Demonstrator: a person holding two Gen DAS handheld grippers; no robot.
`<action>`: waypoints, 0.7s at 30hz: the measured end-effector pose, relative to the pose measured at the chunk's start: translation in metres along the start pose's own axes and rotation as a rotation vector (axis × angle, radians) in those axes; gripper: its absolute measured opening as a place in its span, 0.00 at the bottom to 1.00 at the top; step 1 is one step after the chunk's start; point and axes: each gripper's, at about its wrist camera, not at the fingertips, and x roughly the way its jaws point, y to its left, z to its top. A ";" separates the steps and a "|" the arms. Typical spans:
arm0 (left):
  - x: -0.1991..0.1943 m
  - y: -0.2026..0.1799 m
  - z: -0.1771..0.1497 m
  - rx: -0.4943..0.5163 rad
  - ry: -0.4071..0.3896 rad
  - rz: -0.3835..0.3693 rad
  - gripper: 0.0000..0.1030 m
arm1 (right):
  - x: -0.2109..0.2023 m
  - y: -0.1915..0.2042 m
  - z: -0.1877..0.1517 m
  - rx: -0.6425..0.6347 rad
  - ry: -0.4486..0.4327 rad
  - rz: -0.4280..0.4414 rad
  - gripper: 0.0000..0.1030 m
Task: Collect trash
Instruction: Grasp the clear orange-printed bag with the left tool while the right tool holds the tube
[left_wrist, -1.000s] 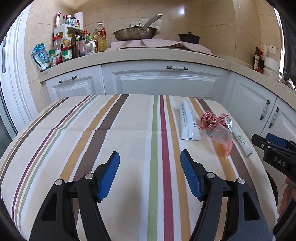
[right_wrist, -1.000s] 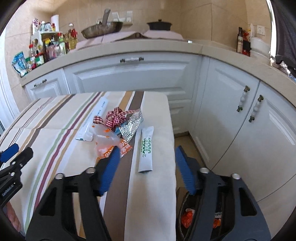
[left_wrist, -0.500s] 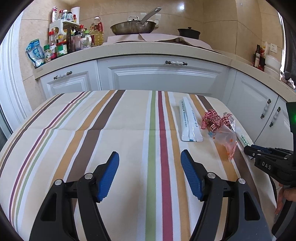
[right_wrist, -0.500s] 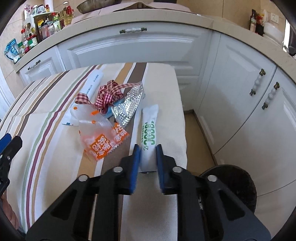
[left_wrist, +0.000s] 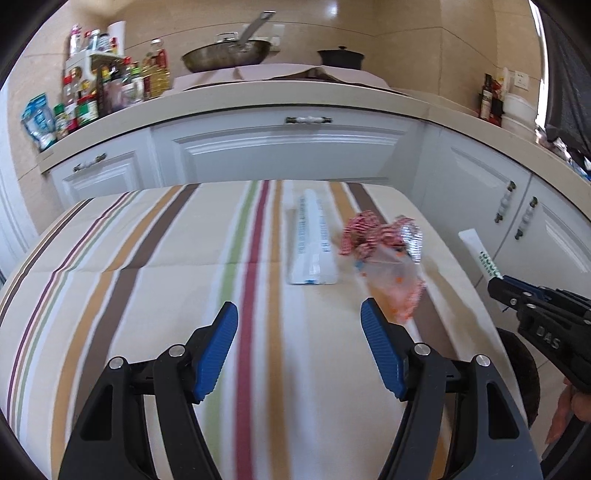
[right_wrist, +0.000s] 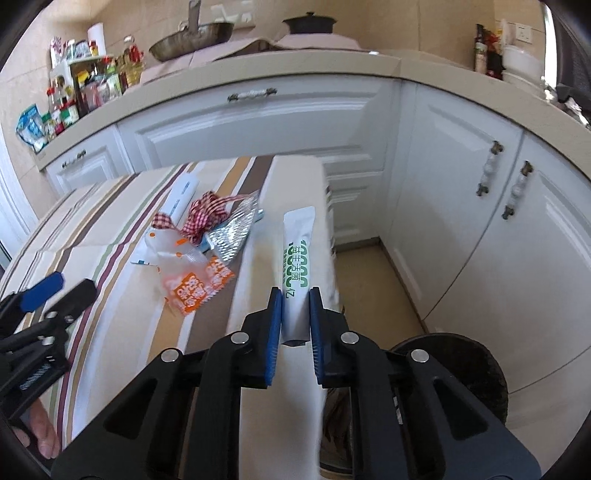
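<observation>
Since half a second ago, the right tool (right_wrist: 295, 295) has lifted the white sachet with green lettering (right_wrist: 297, 254) off the striped tablecloth, and the sachet now hangs clear of the cloth near the right edge of the tabletop (right_wrist: 110, 332). Its blue-padded fingers (right_wrist: 274, 325) are nearly closed, pinching the sachet's lower end between them while the rest of the packet sticks out forward. Below and to the right of this tool sits a round dark trash bin (right_wrist: 461, 354) on the floor beside the white cabinet doors (right_wrist: 461, 206). To the left of the held sachet, the remaining litter lies on the cloth: a crinkled silver foil wrapper (right_wrist: 232, 232), a red-and-white checked ribbon bow (right_wrist: 207, 214), a clear plastic bag with orange print (right_wrist: 192, 280), and a long white packet with blue print (right_wrist: 181, 195) behind them, all clustered together and overlapping. The left tool (left_wrist: 299, 317) hovers over the middle of the striped cloth with its blue-padded fingers (left_wrist: 218, 343) spread wide and nothing between them. In its view the long white packet (left_wrist: 312, 243) lies ahead, just left of the ribbon bow (left_wrist: 364, 232) and the clear orange-printed bag (left_wrist: 395, 280), with the right tool (left_wrist: 496, 284) holding the sachet (left_wrist: 480, 254) at the far right.
</observation>
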 end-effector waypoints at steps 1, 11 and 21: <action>0.002 -0.006 0.001 0.008 0.000 -0.005 0.65 | -0.004 -0.003 0.000 0.003 -0.012 -0.005 0.14; 0.023 -0.042 0.009 0.040 0.031 -0.019 0.65 | -0.050 -0.057 -0.016 0.072 -0.117 -0.054 0.15; 0.039 -0.061 0.014 0.046 0.084 -0.052 0.38 | -0.057 -0.090 -0.035 0.133 -0.128 -0.080 0.15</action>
